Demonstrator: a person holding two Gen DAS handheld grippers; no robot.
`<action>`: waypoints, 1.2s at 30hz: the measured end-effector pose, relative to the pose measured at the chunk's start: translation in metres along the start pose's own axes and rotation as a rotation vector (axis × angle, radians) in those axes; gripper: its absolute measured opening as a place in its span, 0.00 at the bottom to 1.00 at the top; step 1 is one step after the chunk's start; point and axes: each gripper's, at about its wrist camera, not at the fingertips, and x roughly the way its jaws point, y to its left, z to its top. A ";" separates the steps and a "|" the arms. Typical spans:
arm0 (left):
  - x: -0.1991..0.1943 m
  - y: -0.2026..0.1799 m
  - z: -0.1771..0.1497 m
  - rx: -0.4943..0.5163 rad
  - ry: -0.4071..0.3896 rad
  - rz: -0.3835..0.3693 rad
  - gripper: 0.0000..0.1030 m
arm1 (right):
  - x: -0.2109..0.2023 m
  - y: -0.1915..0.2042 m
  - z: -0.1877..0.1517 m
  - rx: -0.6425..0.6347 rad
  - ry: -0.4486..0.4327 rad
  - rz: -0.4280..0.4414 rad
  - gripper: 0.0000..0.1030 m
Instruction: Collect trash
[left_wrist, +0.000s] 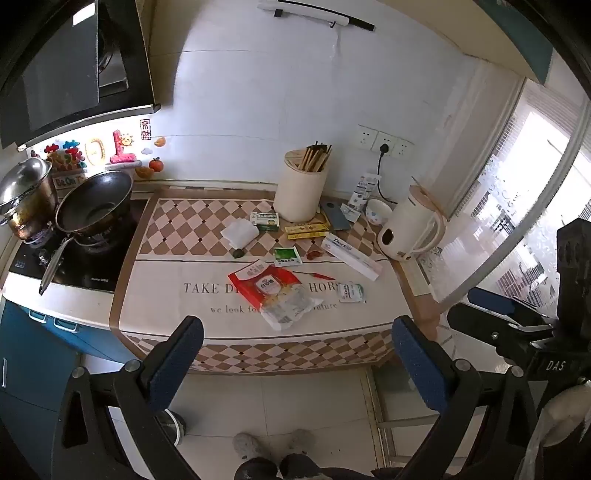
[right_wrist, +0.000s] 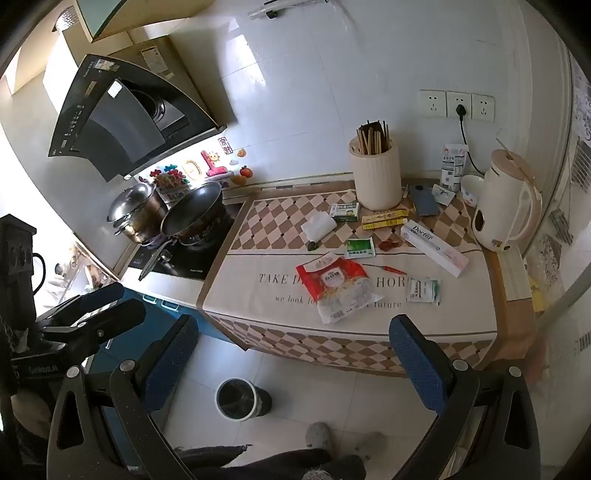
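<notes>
Trash lies on the checked cloth of the counter (left_wrist: 177, 314): a red and clear food bag (left_wrist: 277, 295) (right_wrist: 340, 288), a green sachet (left_wrist: 287, 256) (right_wrist: 359, 248), a white-green packet (left_wrist: 351, 291) (right_wrist: 423, 290), a crumpled tissue (left_wrist: 240, 232) (right_wrist: 318, 225), a red chili (left_wrist: 321, 276) (right_wrist: 391, 268) and a toothpaste box (left_wrist: 351, 256) (right_wrist: 434, 249). A small bin (right_wrist: 236, 398) stands on the floor in front of the counter. My left gripper (left_wrist: 295, 362) is open and empty, held back from the counter's front edge. My right gripper (right_wrist: 291, 362) is open and empty, above the floor near the bin.
A chopstick holder (left_wrist: 301, 184), a kettle (left_wrist: 410, 229), a phone (left_wrist: 334, 216), a bowl (left_wrist: 378, 211) and yellow boxes (left_wrist: 306, 229) stand at the back. A wok (left_wrist: 94, 203) and a steel pot (left_wrist: 26, 195) sit on the stove at the left. A window is at the right.
</notes>
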 end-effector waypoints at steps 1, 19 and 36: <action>0.000 0.000 0.000 0.000 -0.001 0.000 1.00 | 0.000 0.000 0.000 0.002 -0.002 0.005 1.00; 0.005 -0.011 -0.004 -0.002 0.001 -0.020 1.00 | 0.000 -0.003 -0.003 0.001 -0.002 -0.002 1.00; 0.005 -0.018 0.000 -0.001 -0.001 -0.024 1.00 | 0.000 -0.004 -0.003 0.001 -0.001 -0.001 1.00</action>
